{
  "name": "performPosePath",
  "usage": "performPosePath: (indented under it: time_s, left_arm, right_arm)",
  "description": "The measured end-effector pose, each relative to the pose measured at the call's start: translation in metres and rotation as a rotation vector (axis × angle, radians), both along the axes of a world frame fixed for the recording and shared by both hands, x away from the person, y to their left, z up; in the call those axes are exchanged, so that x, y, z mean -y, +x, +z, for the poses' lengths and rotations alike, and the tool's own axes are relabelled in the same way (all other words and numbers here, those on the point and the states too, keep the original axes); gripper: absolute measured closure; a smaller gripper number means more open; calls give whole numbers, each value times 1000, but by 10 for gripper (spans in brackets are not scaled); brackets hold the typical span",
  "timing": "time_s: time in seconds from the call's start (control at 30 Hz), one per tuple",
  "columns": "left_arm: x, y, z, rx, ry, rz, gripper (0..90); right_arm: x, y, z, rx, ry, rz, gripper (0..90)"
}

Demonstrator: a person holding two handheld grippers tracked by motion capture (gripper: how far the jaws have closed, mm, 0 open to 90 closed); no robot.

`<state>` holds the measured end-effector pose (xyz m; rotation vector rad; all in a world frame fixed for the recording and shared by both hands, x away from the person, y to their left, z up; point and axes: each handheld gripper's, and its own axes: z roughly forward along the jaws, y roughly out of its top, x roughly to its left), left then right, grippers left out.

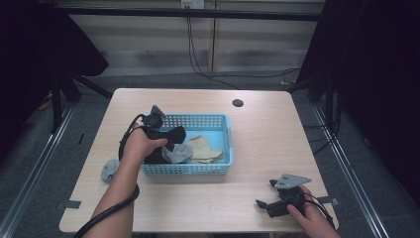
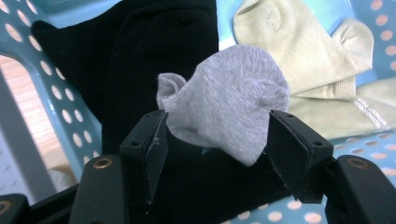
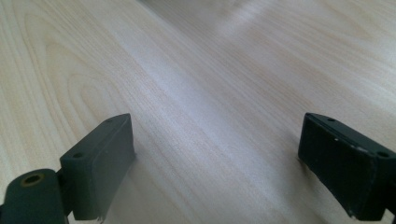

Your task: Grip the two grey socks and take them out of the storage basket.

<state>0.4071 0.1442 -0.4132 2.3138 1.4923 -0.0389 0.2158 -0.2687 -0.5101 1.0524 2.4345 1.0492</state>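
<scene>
A grey sock [image 2: 229,100] lies bunched on a black sock [image 2: 140,56] inside the blue basket [image 2: 70,126]. My left gripper [image 2: 217,135] is open, its jaws standing on either side of the grey sock without pressing it. Beige socks [image 2: 308,60] lie beside it in the basket. In the high view the left gripper [image 1: 167,143] reaches over the basket's [image 1: 198,169] left part, above the black sock [image 1: 173,135] and grey sock [image 1: 179,153]. My right gripper [image 1: 264,193] rests open at the table's near right, above bare wood [image 3: 217,140].
A second grey sock [image 1: 110,169] lies on the table just left of the basket. Beige socks [image 1: 204,148] fill the basket's middle. A dark round hole [image 1: 237,103] sits near the table's far edge. Cables trail from both grippers.
</scene>
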Motion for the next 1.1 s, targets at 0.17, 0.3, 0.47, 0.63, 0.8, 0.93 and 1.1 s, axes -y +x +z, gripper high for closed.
performPosePath:
  time_s: [0.17, 0.3, 0.47, 0.63, 0.8, 0.93, 1.1]
  left_arm:
    - [0, 4, -7, 13, 5, 10, 380]
    - [0, 8, -16, 6, 3, 22, 379]
    - [1, 11, -23, -11, 10, 21, 380]
    - [5, 14, -25, -19, 16, 22, 492]
    - [9, 19, -20, -30, 31, 23, 670]
    - [9, 19, -18, -60, 42, 5, 767]
    - [6, 17, -10, -82, 39, -6, 824]
  right_arm:
    - [0, 0, 0, -6, 2, 0, 103]
    - [0, 0, 0, -5, 2, 1, 102]
    - [0, 0, 0, -6, 3, 0, 103]
    - [0, 0, 0, -9, 4, -1, 103]
    - [0, 0, 0, -5, 2, 1, 103]
    - [0, 0, 0, -5, 2, 1, 103]
    - [0, 0, 0, -5, 4, 0, 103]
